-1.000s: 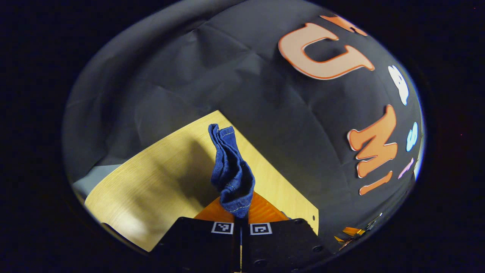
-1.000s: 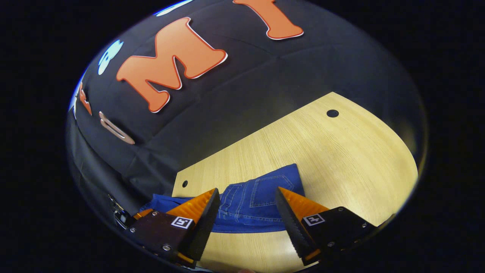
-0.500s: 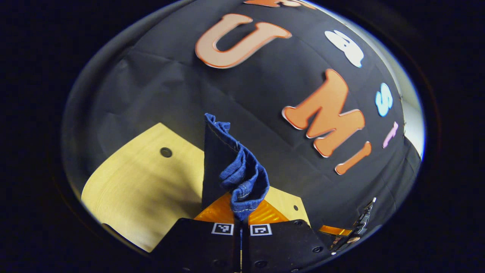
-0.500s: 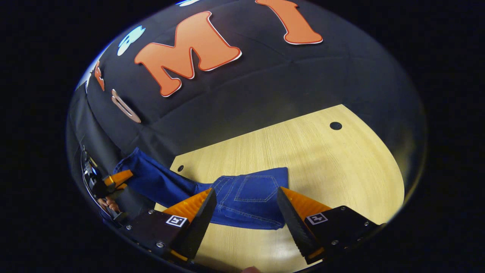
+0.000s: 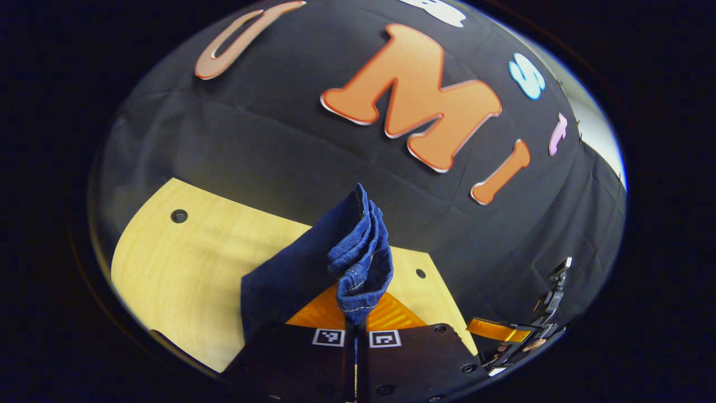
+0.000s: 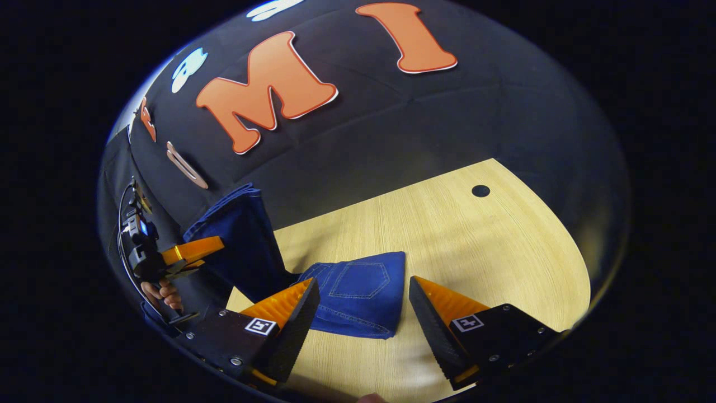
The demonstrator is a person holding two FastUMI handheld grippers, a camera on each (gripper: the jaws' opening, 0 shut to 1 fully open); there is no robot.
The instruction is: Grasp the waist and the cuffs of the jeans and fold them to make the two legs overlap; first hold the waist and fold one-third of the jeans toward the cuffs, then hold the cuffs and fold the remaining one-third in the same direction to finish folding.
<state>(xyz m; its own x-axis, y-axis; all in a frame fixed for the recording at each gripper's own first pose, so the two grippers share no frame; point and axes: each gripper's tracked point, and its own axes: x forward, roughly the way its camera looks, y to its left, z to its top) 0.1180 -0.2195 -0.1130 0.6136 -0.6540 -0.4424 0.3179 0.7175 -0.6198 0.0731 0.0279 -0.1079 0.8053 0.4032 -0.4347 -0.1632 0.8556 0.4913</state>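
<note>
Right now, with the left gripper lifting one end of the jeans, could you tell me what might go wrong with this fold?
The left gripper pinches a bunched wad of the jeans, so layers could slip free or land crooked. The right gripper is open above the pocket end, pinning nothing, so the part resting on the table may drag along. The raised leg hangs near the table's edge and could drop off it.

Left gripper view: close above the pale wooden desk (image 5: 184, 263), facing the wall.
Right gripper view: low over the desk (image 6: 475, 246), facing the wall.
Shared: folded blue denim jeans (image 5: 358, 257) (image 6: 358, 291).
</note>
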